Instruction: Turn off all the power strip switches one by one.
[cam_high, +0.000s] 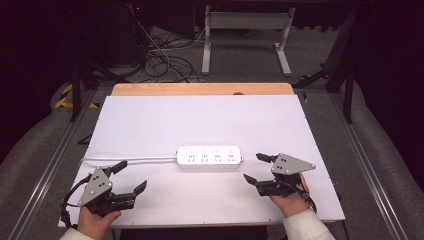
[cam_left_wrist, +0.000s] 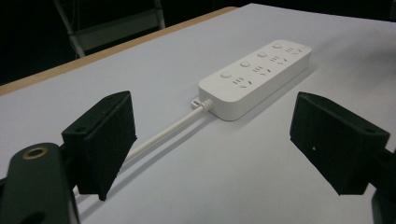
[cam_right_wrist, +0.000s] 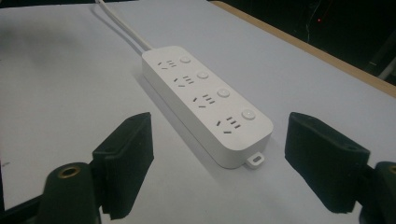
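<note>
A white power strip (cam_high: 209, 157) with several sockets and round buttons lies flat near the middle of the white table top (cam_high: 200, 120). Its white cable (cam_high: 130, 160) runs left to the table's edge. My left gripper (cam_high: 131, 176) rests at the front left, open and empty, pointing at the strip (cam_left_wrist: 256, 77) and its cable (cam_left_wrist: 163, 135). At the front right my right gripper (cam_high: 257, 168) is open and empty too, its jaws wide, facing the strip's near end (cam_right_wrist: 210, 100). Neither gripper touches the strip.
A strip of wooden board (cam_high: 200, 89) shows along the table's far edge. Beyond it stand a white frame (cam_high: 245, 35) and tangled cables (cam_high: 165, 60) on the floor. Metal rails (cam_high: 370, 160) run down both sides of the table.
</note>
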